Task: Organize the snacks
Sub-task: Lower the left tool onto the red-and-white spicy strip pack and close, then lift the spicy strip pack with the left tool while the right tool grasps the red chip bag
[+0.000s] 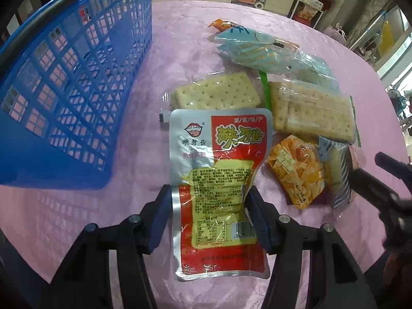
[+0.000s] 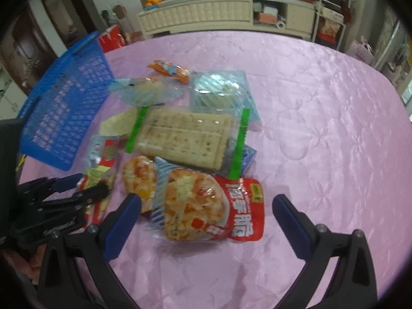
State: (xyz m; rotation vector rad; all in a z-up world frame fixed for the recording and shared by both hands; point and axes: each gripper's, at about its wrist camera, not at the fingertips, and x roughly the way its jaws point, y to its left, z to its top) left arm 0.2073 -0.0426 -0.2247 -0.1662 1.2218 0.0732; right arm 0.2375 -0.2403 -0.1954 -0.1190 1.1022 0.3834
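Where blue pads meet foil, silver-red pouch (image 1: pixel 219 180) between left claw (image 1: pixel 208 195).

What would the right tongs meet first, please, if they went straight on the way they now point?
Probably the red snack pouch, which lies between the open fingers of the right tongs, on the pink tablecloth. How far above it they are is unclear.

Soft, even indoor light falls from above. Glare glints on the foil snack pouch (image 1: pixel 216 180). The blue basket (image 1: pixel 77 77) casts a faint lattice shadow. Fisheye bending and dark vignetting frame both views; the right wrist view is slightly blurred.
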